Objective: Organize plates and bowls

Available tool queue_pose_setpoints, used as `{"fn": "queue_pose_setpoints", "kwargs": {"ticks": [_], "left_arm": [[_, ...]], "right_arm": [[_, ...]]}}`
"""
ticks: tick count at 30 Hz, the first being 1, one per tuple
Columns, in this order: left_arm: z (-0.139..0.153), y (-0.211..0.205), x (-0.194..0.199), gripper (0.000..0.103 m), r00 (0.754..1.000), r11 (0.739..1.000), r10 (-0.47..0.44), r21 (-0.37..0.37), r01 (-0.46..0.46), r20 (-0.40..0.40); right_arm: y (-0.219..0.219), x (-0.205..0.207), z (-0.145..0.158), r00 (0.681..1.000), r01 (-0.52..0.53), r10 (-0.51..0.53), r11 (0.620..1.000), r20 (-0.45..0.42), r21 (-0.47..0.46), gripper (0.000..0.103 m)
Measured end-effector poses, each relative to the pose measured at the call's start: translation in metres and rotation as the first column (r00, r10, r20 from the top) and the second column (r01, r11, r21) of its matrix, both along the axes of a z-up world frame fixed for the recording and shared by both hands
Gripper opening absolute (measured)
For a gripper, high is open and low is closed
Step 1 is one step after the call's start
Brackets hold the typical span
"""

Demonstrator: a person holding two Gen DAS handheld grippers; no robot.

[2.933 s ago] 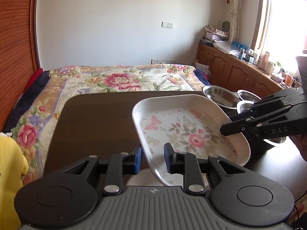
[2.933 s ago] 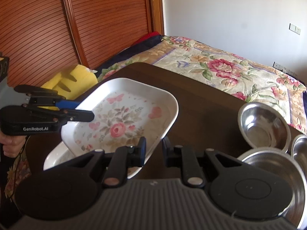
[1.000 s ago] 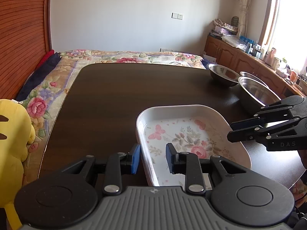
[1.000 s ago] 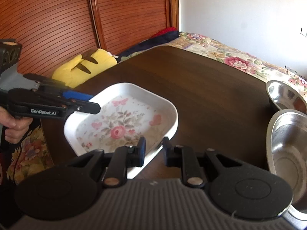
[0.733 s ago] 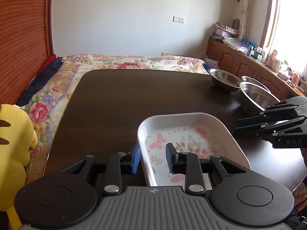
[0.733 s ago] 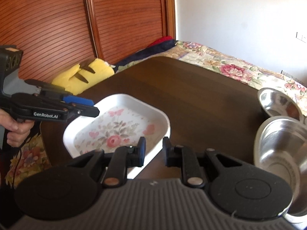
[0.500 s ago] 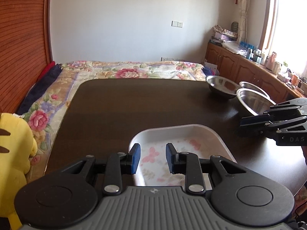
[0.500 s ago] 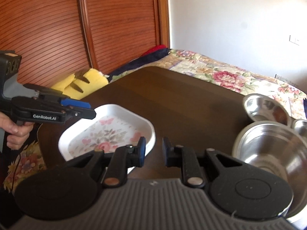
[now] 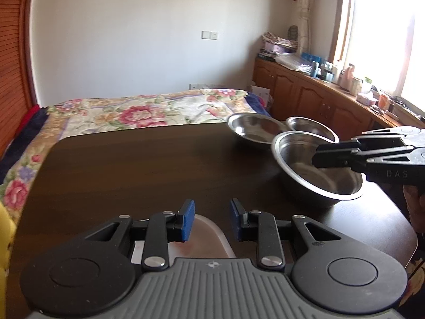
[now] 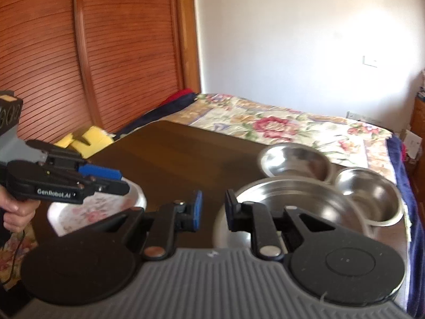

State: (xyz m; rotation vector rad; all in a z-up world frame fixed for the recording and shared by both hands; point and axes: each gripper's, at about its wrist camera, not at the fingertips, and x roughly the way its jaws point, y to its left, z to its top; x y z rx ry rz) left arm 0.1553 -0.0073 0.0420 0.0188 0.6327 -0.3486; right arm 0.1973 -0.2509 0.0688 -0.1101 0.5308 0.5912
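Left wrist view showed the left gripper (image 9: pixel 209 219) with its blue-padded fingers (image 9: pixel 188 219) spread and empty above the near edge of the dark worktop (image 9: pixel 138 164), the white floral plate (image 10: pixel 93 210) lying flat just beneath them (only one corner visible there). The right gripper (image 10: pixel 212 210) also had its fingers apart, holding nothing, hovering at the rim of the largest steel bowl (image 9: pixel 318 167). Two smaller steel bowls (image 10: pixel 294 163) sat just behind it.

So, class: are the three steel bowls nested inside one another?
No, the large steel bowl and two smaller bowls sit side by side on the table.
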Motion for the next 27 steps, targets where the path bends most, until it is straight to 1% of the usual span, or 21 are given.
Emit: {"fn": "queue_pose_setpoints", "kwargs": {"ticks": [7,12,14,19,21,23,25,27], "left_arm": [[-0.004,-0.039,0.015,0.03,0.999,0.999,-0.032,0.0,0.032,-0.016],[-0.005,-0.062,0.024,0.034,0.999,0.999,-0.047,0.007,0.048,-0.022],[-0.006,-0.07,0.027,0.038,0.998,0.999,-0.052,0.011,0.053,-0.022],[-0.009,-0.086,0.035,0.043,0.998,0.998,-0.055,0.007,0.055,-0.027],[-0.011,-0.091,0.038,0.046,0.998,0.999,-0.048,0.005,0.048,-0.027],[-0.013,-0.096,0.042,0.047,0.999,0.999,-0.041,0.003,0.041,-0.028],[-0.014,-0.1,0.045,0.047,0.999,0.999,-0.034,0.002,0.034,-0.032],[-0.015,-0.102,0.047,0.047,0.999,1.0,-0.027,0.0,0.027,-0.033]], "right_arm": [[-0.04,0.008,-0.005,0.996,0.086,-0.086,0.996,0.032,0.011,0.021],[-0.069,0.013,-0.013,0.989,0.144,-0.144,0.989,0.04,0.023,0.021],[-0.078,0.015,-0.017,0.986,0.163,-0.164,0.986,0.04,0.025,0.021],[-0.098,0.019,-0.026,0.979,0.2,-0.201,0.979,0.03,0.04,0.021],[-0.105,0.023,-0.029,0.977,0.212,-0.213,0.976,0.024,0.047,0.024],[-0.111,0.027,-0.032,0.975,0.221,-0.222,0.973,0.013,0.06,0.039],[-0.116,0.029,-0.036,0.973,0.229,-0.23,0.971,0.0,0.072,0.041],[-0.119,0.031,-0.039,0.971,0.238,-0.238,0.968,-0.01,0.075,0.041]]}}
